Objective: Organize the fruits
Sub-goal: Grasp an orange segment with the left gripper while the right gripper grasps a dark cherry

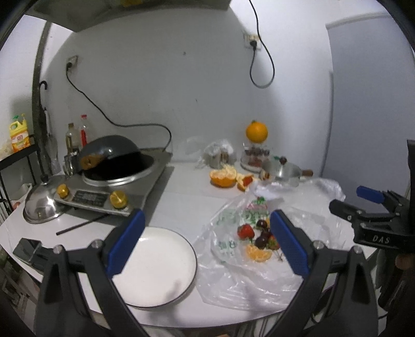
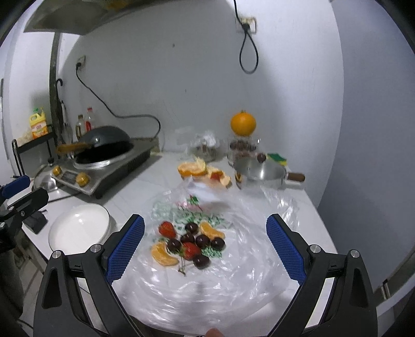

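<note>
While both grippers hover over it, the white worktop (image 2: 145,181) sits in a kitchen corner against a grey wall (image 2: 181,77) with a wall socket (image 2: 246,24) and a hanging cable. Far left: induction cooker (image 1: 109,191) with a dark wok (image 1: 114,153) tilted on it, steel lid (image 1: 42,204) beside it, bottles behind. Far right: whole orange (image 2: 243,124) perched on a glass jar (image 2: 242,150), small steel pot (image 2: 262,172) with lid, orange peel pieces (image 2: 199,169) just left of it.

Clear plastic bag (image 2: 207,272) spread flat near centre; on it lie the fruits: strawberries (image 2: 167,229), dark cherries (image 2: 202,241), orange segments (image 2: 163,255), touching in one cluster. White plate (image 1: 155,264) just left of the bag, nothing on it.

Left gripper (image 1: 206,243): fingers spread wide, holding nothing, plate and bag edge between them. Right gripper (image 2: 205,248): fingers also spread wide, holding nothing, fruit cluster between them and below.
</note>
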The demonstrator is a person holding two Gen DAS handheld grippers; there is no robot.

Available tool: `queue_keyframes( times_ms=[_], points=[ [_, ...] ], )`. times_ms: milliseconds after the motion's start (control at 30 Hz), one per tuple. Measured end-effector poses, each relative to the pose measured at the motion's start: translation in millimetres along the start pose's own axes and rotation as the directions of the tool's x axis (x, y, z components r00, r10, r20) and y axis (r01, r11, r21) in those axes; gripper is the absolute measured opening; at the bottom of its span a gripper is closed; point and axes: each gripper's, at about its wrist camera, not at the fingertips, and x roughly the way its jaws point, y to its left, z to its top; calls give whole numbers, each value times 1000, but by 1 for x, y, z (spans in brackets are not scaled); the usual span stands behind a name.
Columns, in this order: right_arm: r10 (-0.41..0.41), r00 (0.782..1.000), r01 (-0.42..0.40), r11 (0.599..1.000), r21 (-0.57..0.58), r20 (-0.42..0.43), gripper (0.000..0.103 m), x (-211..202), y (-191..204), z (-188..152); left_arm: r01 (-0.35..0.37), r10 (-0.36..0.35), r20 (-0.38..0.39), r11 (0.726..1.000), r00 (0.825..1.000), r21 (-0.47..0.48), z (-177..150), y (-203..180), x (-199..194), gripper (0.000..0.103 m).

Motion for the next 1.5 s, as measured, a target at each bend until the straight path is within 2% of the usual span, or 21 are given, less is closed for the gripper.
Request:
queue_keyframes(
  times_ms=[100,233,367,467,600,800,933,1233,1300,1333,1500],
  points=[
    [30,1000,-30,1000,1,-2,95,21,-8,-7,3,-2,-41,1000,999,19,-7,-7,18,98],
    [79,993,-76,996,40,-88,77,49,-12,-20,17,-13,-99,999,995,46,-17,-16,41,98],
    [122,982,-114,992,60,-146,67,72,-18,-31,41,-29,-135,995,990,90,-23,-31,59,98],
    [141,963,-133,990,50,-231,56,85,-23,-41,59,-38,-164,990,986,126,-27,-43,71,98],
    [168,928,-165,986,37,-332,49,102,-31,-53,78,-46,-196,985,980,157,-32,-57,84,98],
    [237,902,-222,972,83,-360,46,122,-38,-63,123,-75,-220,969,973,213,-38,-76,95,97],
    [265,887,-241,964,110,-378,39,131,-44,-66,167,-98,-242,945,965,280,-47,-95,104,97],
    [335,855,-306,942,137,-395,38,141,-52,-70,215,-103,-311,910,945,354,-60,-116,129,75],
    [350,849,-318,937,146,-396,35,142,-54,-71,227,-101,-331,902,938,367,-63,-116,134,73],
    [354,848,-320,935,150,-395,31,143,-54,-71,227,-93,-341,898,935,377,-64,-117,138,71],
    [383,840,-344,924,168,-385,30,143,-60,-70,242,-82,-389,891,918,385,-71,-116,154,66]
  ],
)
